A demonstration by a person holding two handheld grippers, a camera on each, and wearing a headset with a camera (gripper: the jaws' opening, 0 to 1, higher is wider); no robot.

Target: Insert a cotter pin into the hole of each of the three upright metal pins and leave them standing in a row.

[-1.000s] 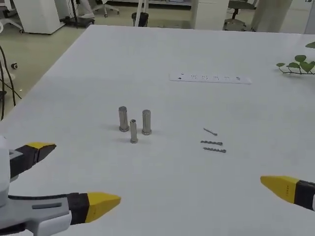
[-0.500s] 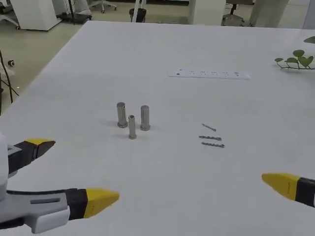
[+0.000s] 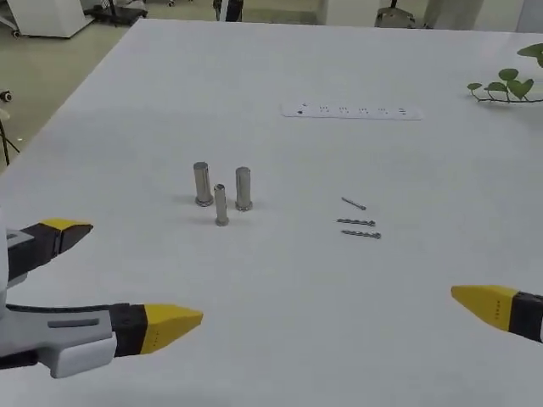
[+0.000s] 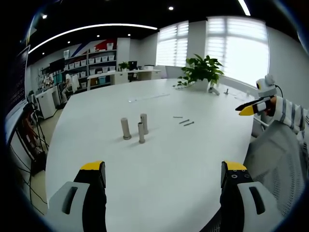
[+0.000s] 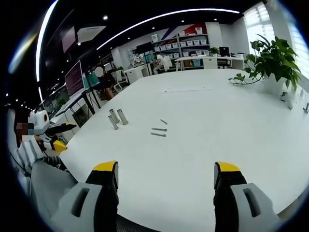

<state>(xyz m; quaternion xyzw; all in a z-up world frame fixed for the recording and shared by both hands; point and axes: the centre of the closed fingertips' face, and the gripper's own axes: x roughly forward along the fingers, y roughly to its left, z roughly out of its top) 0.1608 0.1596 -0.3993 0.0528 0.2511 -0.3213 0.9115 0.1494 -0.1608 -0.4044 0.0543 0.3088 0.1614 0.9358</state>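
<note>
Three upright metal pins (image 3: 220, 193) stand close together in a small cluster on the white table (image 3: 280, 288), also visible in the left gripper view (image 4: 135, 129) and the right gripper view (image 5: 117, 118). Three cotter pins (image 3: 358, 222) lie flat to their right, seen too as cotter pins (image 4: 183, 120) and cotter pins (image 5: 159, 129). My left gripper (image 3: 127, 275) is open near the table's front left, well short of the metal pins. My right gripper (image 5: 166, 175) is open with nothing between its fingers; one yellow fingertip (image 3: 484, 303) shows at the front right.
A white power strip (image 3: 351, 112) lies further back on the table. A leafy plant sprig (image 3: 507, 85) sits at the far right edge; a potted plant (image 5: 270, 60) stands there. Office chairs, desks and shelves surround the table.
The head camera has tilted, so pins and cotter pins sit higher in the picture. Both grippers stay open in about the same places.
</note>
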